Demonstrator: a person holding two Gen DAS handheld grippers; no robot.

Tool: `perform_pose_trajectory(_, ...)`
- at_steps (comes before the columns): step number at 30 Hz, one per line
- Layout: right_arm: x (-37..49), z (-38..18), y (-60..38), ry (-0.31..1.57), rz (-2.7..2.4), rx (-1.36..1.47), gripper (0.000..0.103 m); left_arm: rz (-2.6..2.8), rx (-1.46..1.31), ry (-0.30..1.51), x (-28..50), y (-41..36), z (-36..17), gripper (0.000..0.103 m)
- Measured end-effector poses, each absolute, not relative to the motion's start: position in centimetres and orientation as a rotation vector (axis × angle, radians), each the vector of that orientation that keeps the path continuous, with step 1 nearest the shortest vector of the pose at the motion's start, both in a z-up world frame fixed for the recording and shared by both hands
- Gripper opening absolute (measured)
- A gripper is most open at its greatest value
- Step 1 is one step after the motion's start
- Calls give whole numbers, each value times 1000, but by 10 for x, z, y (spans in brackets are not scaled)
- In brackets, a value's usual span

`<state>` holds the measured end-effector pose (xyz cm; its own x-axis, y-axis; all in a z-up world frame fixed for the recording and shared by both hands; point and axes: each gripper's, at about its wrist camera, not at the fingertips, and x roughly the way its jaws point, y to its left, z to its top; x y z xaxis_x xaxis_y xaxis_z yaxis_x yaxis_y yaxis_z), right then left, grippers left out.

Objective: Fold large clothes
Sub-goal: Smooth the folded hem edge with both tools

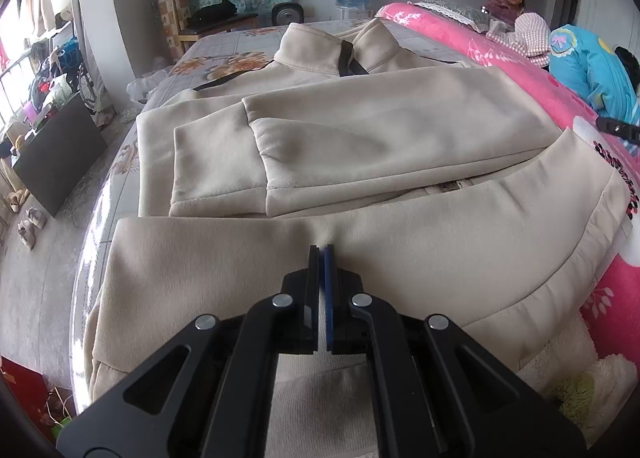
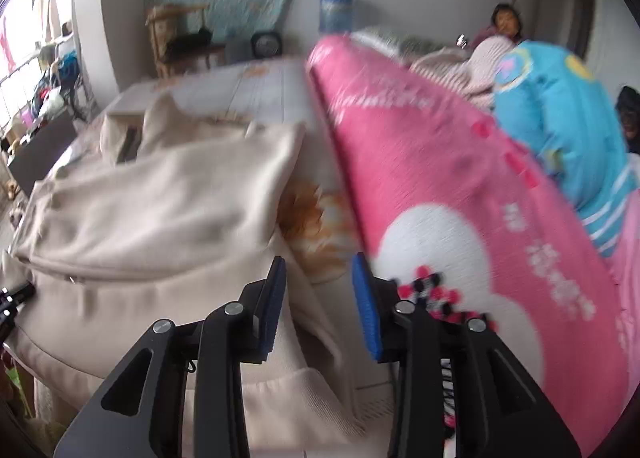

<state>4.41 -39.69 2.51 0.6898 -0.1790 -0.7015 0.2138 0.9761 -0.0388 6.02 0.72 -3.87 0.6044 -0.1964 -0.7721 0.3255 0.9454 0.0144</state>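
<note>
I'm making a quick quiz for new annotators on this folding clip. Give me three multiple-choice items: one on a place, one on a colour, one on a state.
1. Where does the beige jacket lie?
A. on the floor
B. on the bed
C. on the chair

2. What colour is the quilt beside the jacket?
A. pink
B. green
C. black

3. How do the two tools stand?
A. both open
B. left tool open, right tool shut
C. left tool shut on the jacket's folded hem, right tool open

Key: 1 B, the flowered bedsheet shows around it; 2 A, pink with white patches; 3 C, cloth puckers at the left pads, and the right pads stand apart.
</note>
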Motion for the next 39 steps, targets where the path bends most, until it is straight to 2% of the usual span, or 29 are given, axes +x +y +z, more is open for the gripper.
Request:
perform_pose_trajectory(4, 33, 44, -334, 739, 79, 45, 44, -301, 160, 871, 60, 7, -39, 2)
perform_pose_trajectory(9, 51, 3, -239, 865, 411, -43, 43, -301, 159, 872, 60, 7, -39, 2)
perform_pose_trajectory(10, 57, -7, -228, 891, 458, -43, 39, -301, 158, 875, 61, 7, -39, 2)
perform_pose_trajectory(11, 63, -16, -219, 924, 485, -42, 30, -302, 156, 877, 61, 7, -39, 2)
perform_pose_trajectory(13, 78, -38, -208, 994, 494, -88, 27, -303, 146, 879, 61, 8, -39, 2)
perform_pose_trajectory(17, 85, -43, -204, 983, 504, -99, 21, -319, 106, 880, 62, 13, -40, 3)
perform_pose_trajectory(23, 78, -44, -207, 973, 504, -81, 20, -302, -16, 876, 43, 61, -32, 5)
perform_pose_trajectory(30, 88, -47, -208, 984, 515, -67, 21, -158, -121, 903, 17, 145, -34, 1)
perform_pose_trajectory(36, 89, -47, -209, 984, 518, -60, 20, 3, -99, 919, 16, 181, -36, 2)
perform_pose_trajectory(39, 89, -48, -208, 984, 516, -68, 21, -26, -132, 857, 13, 184, -16, 2)
